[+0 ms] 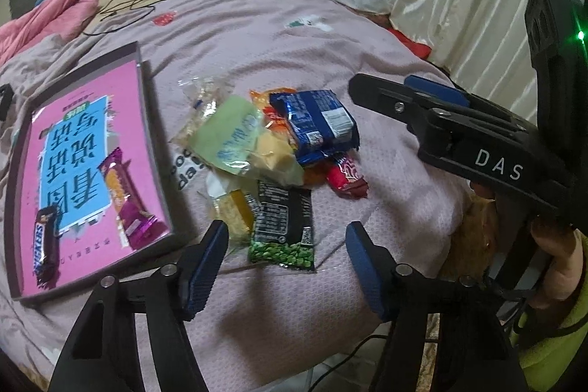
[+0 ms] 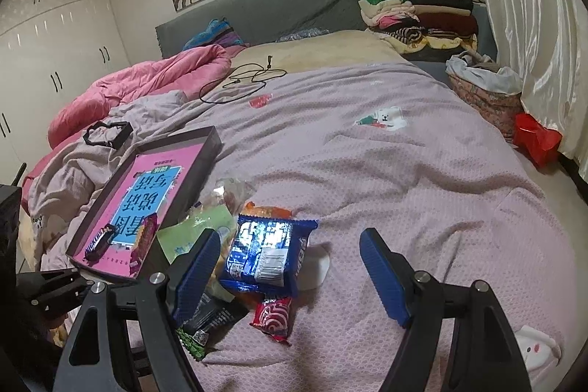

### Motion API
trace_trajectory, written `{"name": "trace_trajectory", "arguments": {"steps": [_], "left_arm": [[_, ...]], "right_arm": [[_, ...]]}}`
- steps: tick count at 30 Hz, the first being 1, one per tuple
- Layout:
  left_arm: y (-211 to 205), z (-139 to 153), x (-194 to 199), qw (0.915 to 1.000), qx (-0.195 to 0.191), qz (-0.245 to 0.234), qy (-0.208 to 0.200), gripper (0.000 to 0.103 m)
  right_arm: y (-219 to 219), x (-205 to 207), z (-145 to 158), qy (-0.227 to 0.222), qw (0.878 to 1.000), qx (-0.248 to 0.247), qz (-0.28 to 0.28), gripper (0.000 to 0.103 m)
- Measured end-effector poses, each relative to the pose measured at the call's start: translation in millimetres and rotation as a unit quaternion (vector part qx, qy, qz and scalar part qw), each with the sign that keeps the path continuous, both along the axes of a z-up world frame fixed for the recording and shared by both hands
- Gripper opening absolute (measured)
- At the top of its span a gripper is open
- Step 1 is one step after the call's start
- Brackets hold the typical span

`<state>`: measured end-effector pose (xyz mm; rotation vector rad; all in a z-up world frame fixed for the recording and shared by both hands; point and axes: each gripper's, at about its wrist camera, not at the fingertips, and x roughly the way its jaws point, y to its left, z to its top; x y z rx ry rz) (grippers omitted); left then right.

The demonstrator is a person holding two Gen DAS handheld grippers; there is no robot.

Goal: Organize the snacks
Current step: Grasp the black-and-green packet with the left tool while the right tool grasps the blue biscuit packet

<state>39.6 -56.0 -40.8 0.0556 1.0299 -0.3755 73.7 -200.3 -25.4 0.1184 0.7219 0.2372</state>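
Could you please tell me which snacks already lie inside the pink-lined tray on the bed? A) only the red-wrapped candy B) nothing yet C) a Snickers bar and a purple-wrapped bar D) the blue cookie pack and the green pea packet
C: the Snickers bar and the purple-wrapped bar lie inside the tray, while the other snacks remain piled on the bedspread beside it.

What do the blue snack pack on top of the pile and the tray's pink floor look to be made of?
Blue snack pack: thin plastic or foil film, glossy; it wrinkles, has crimped ends and throws a bright glare. Tray: probably rigid card or board with dull dark walls; its pink printed floor looks smooth and slightly shiny, possibly coated paper.
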Motion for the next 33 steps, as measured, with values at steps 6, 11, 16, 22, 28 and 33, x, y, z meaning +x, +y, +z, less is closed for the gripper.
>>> {"name": "trace_trajectory", "arguments": {"steps": [6,11,16,22,28,33], "left_arm": [[-9,-8,3,0.9998,0.011,-0.012,0.007,0.057],[-13,-16,8,0.9995,0.026,-0.013,0.012,0.055],[-15,-23,14,0.9993,0.032,-0.007,0.019,0.053],[-21,-26,16,0.9988,0.047,-0.012,0.010,0.052],[-25,-29,16,0.9975,0.068,-0.020,0.007,0.047],[-30,-32,17,0.9965,0.079,-0.027,0.007,0.046]], "right_arm": [[3,2,-4,0.009,1.000,0.005,0.005,0.078],[7,5,-10,0.019,1.000,0.003,0.011,0.078],[13,14,-22,0.042,0.999,0.000,0.015,0.078],[23,27,-37,0.068,0.997,-0.004,0.027,0.078],[29,38,-46,0.078,0.997,-0.004,0.028,0.078],[22,47,-58,0.104,0.994,0.021,0.031,0.065]]}}
